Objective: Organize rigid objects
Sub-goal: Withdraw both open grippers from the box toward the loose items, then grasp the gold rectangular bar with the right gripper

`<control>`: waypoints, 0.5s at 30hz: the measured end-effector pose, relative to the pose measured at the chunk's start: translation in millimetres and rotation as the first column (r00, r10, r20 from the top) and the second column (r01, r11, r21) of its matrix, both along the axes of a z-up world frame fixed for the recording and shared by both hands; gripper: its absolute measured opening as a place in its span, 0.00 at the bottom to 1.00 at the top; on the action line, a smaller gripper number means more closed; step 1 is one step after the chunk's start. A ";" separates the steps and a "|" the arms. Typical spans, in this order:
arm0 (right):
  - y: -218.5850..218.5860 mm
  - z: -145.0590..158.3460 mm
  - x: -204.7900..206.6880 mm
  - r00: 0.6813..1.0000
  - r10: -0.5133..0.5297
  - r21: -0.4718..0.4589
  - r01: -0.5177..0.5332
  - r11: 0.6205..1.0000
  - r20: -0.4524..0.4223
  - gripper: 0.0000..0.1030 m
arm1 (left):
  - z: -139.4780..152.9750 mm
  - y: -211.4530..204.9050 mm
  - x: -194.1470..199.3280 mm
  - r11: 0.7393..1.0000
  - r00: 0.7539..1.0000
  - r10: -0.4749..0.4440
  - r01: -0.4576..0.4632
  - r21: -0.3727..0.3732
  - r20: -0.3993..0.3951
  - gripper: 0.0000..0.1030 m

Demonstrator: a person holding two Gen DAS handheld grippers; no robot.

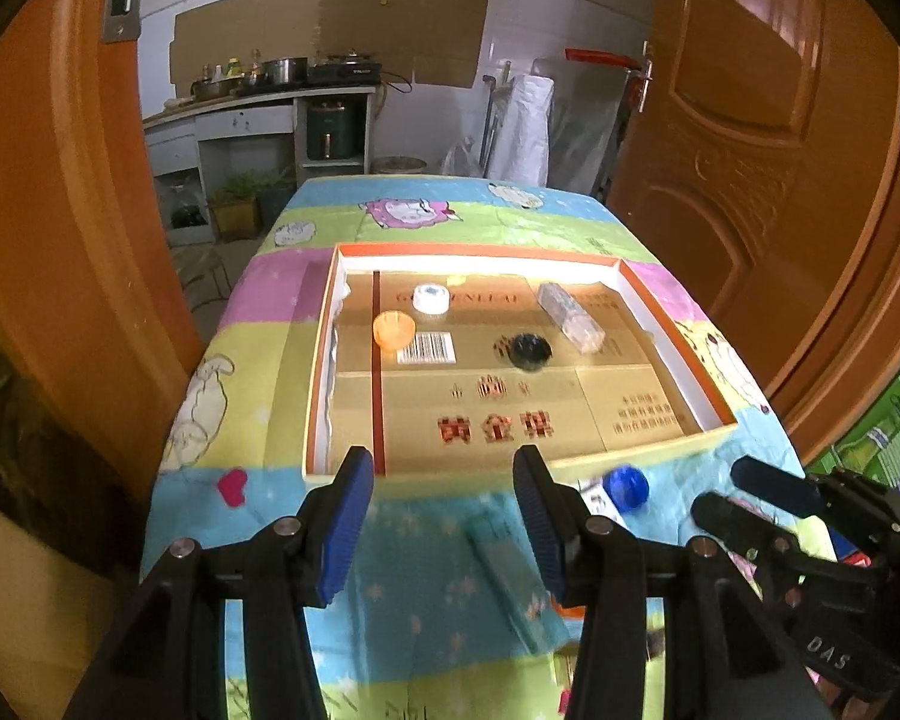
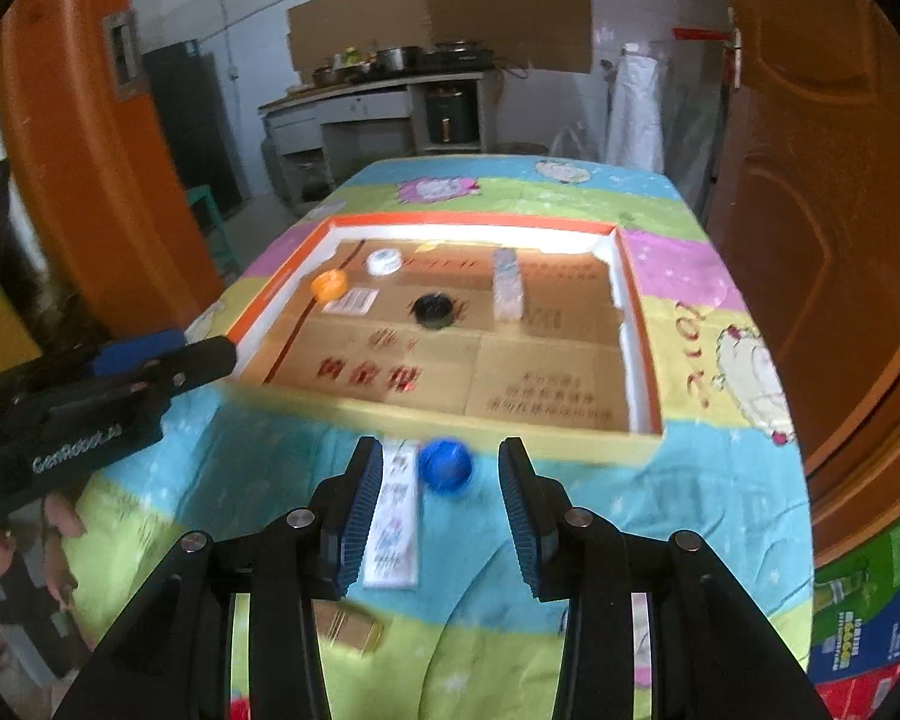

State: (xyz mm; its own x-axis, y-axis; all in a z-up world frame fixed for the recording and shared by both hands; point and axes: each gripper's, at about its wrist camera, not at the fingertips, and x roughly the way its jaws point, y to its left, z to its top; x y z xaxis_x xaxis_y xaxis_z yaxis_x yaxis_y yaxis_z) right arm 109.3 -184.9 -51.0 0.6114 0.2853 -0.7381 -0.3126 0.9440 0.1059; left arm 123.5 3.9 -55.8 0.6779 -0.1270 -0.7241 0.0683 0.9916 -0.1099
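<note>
A shallow orange-rimmed box [image 1: 480,252] [image 2: 468,221] lies on the table. Inside it are an orange cap [image 1: 393,330] [image 2: 329,284], a white cap [image 1: 431,298] [image 2: 383,262], a black cap [image 1: 529,351] [image 2: 432,308] and a clear oblong case [image 1: 570,315] [image 2: 507,288]. A blue cap [image 1: 627,486] [image 2: 445,465] lies on the cloth just in front of the box. My right gripper [image 2: 441,474] is open, with the blue cap between its fingertips. My left gripper [image 1: 444,480] is open and empty at the box's near edge.
A white printed box [image 2: 393,531] lies next to the blue cap. A teal box [image 1: 510,582] and a tan box [image 2: 348,627] lie nearer on the colourful cloth [image 2: 720,480]. Orange doors stand on both sides. Each gripper shows in the other's view: the right one [image 1: 750,498], the left one [image 2: 174,351].
</note>
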 end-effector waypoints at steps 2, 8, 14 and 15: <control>1.4 -4.8 -8.8 0.999 0.038 0.007 -0.038 0.999 -0.011 0.48 | -2.9 0.4 -7.7 1.000 1.000 -0.003 0.003 0.002 -0.005 0.47; 18.8 -23.3 -37.0 0.952 0.306 -0.024 -0.307 0.951 -0.028 0.51 | -11.5 8.1 -29.7 1.000 1.000 -0.015 0.015 -0.011 -0.018 0.47; 33.1 -42.7 -41.3 0.862 0.504 -0.086 -0.507 0.858 -0.059 0.51 | -15.8 12.9 -53.2 0.997 0.998 -0.061 0.061 -0.044 -0.017 0.47; 34.4 -45.0 -38.7 0.852 0.519 -0.082 -0.523 0.848 -0.067 0.51 | -16.2 13.4 -57.4 0.997 0.998 -0.068 0.067 -0.045 -0.017 0.47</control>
State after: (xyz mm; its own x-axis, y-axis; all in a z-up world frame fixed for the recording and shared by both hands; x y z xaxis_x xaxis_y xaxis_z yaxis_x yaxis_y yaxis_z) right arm 70.6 -150.5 -96.0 0.3608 0.4820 -0.7984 -0.7589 0.6494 0.0490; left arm 66.1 17.2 -72.0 0.6533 -0.2045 -0.7290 0.1328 0.9789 -0.1556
